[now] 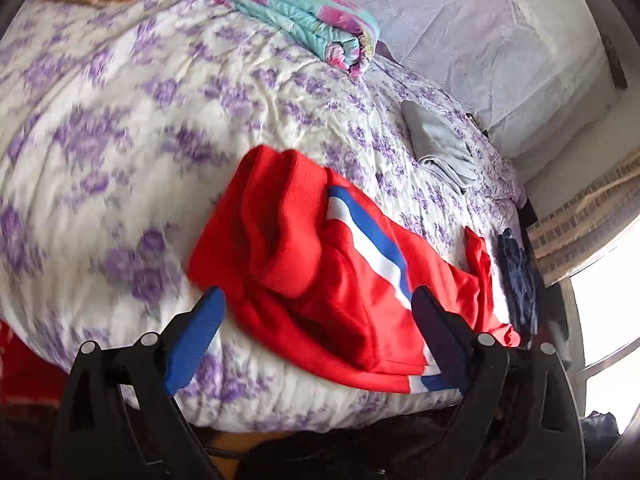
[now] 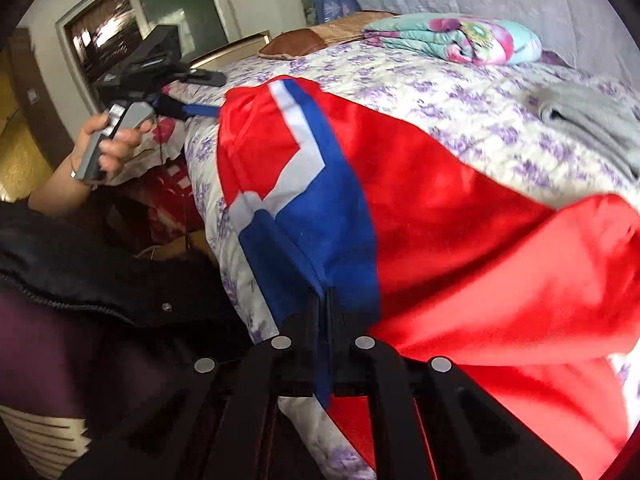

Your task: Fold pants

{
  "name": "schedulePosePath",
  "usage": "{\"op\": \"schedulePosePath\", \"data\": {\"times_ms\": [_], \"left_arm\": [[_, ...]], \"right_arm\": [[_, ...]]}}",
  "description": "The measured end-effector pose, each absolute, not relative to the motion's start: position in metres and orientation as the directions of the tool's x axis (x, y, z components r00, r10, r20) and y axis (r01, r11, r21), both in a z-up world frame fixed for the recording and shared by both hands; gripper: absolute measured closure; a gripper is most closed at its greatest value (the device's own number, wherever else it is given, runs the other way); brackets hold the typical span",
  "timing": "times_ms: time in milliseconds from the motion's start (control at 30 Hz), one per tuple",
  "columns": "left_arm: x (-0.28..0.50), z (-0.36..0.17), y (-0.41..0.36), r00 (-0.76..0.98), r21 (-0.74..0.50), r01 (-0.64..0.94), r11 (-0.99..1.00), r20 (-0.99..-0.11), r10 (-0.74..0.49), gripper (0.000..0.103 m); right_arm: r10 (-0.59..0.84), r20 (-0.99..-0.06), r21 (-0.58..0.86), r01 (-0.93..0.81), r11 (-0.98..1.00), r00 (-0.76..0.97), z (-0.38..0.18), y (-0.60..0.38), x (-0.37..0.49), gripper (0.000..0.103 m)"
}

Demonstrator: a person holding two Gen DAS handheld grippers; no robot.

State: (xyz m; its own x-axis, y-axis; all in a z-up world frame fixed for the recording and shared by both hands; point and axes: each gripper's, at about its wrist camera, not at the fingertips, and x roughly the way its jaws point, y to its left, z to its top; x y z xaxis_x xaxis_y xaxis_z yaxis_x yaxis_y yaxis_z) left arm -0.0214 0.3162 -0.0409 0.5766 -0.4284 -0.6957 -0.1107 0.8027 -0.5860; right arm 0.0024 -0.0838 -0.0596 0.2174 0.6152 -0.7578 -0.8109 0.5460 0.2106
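Observation:
Red pants [image 1: 320, 272] with a blue and white side stripe lie crumpled near the front edge of the bed, one end hanging over. My left gripper [image 1: 316, 296] is open, its blue-padded fingers on either side of the pants' near end, holding nothing. In the right wrist view the pants [image 2: 440, 208] spread across the bed. My right gripper [image 2: 325, 300] is shut on the pants' blue stripe edge at the bed's front. The left gripper [image 2: 188, 110] shows far left, held in a hand.
The bed has a white quilt with purple flowers [image 1: 120, 120]. A folded turquoise floral blanket [image 1: 312, 12] lies at the back. Folded grey cloth [image 1: 444, 148] lies at the right, dark blue cloth [image 1: 518, 272] by the right edge. A window is at the right.

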Motion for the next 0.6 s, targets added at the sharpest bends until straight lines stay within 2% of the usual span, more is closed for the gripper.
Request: {"op": "schedulePosePath", "data": {"times_ms": [133, 200, 367, 500, 533, 600], "left_arm": [[-0.026, -0.038, 0.307, 0.614, -0.646, -0.122, 0.754, -0.646, -0.453, 0.012], [-0.019, -0.036, 0.303, 0.625, -0.636, -0.153, 0.756, -0.655, -0.425, 0.011], [-0.006, -0.040, 0.299, 0.623, -0.681, -0.192, 0.707, -0.641, -0.448, 0.011], [0.009, -0.046, 0.292, 0.599, -0.648, -0.234, 0.725, -0.683, -0.417, 0.012], [0.014, -0.050, 0.294, 0.597, -0.652, -0.251, 0.716, -0.686, -0.416, 0.018], [0.020, -0.053, 0.298, 0.605, -0.660, -0.260, 0.705, -0.681, -0.413, 0.057]], "right_arm": [[0.691, -0.684, 0.320, -0.755, 0.573, 0.234, -0.065, -0.097, 0.006, 0.099], [0.688, -0.679, 0.305, -0.755, 0.581, 0.255, -0.066, -0.096, 0.002, 0.099], [0.701, -0.660, 0.336, -0.729, 0.596, 0.268, -0.075, -0.101, 0.001, 0.099], [0.720, -0.645, 0.383, -0.706, 0.596, 0.257, -0.082, -0.104, 0.008, 0.099], [0.722, -0.643, 0.388, -0.704, 0.595, 0.255, -0.083, -0.104, 0.008, 0.099], [0.723, -0.641, 0.389, -0.702, 0.597, 0.259, -0.082, -0.104, 0.008, 0.099]]}}
